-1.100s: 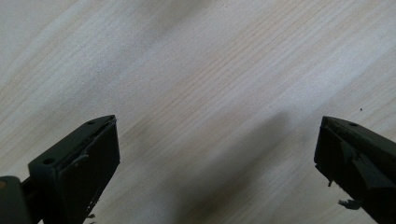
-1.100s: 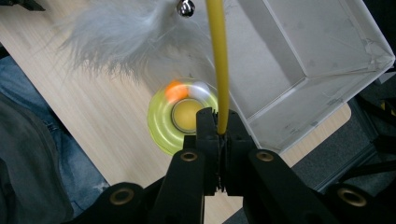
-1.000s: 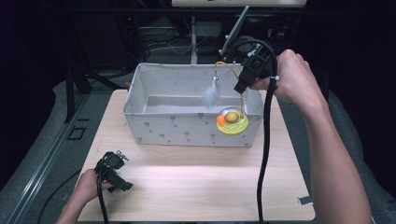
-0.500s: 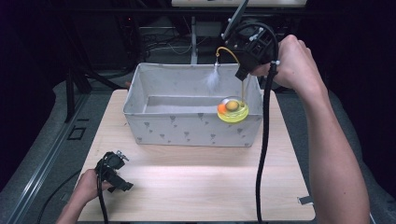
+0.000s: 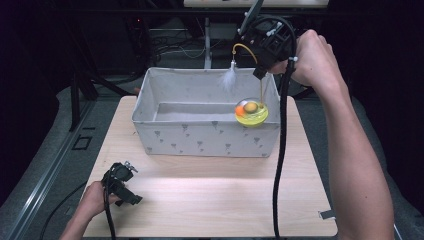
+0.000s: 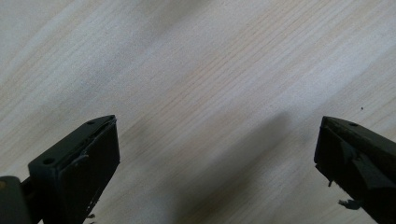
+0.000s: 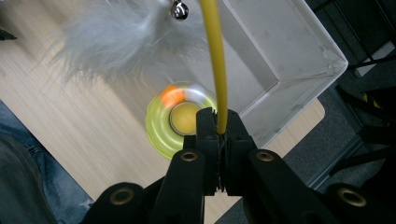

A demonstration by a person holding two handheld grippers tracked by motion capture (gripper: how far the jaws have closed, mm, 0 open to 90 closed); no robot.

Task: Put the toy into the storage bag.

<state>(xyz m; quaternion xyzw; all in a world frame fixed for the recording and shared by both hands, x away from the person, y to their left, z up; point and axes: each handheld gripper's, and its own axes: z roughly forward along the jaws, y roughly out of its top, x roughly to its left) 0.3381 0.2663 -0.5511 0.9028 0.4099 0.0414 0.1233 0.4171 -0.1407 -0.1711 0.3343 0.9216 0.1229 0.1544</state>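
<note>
Fabric bin [image 5: 200, 137], grey and patterned with small triangles, is being taken as the landmark on the wooden table [image 5: 210, 200], sitting at the table's far half. Above the bin's right far corner, the right gripper [image 5: 261, 67] is being held high, its jaws being pressed tight on the yellow wand [image 7: 215, 60] of a cat toy. From the wand's arched tip a white feather [image 5: 229, 79] with a small bell [image 7: 179, 9] is being dangled over the bin's back wall, while the toy's yellow-green round base [image 5: 251, 114] is being suspended over the bin's right end. Well in front of the bin's left corner, the left gripper [image 5: 119, 184] is being rested on the table, jaws spread wide with nothing between.
</note>
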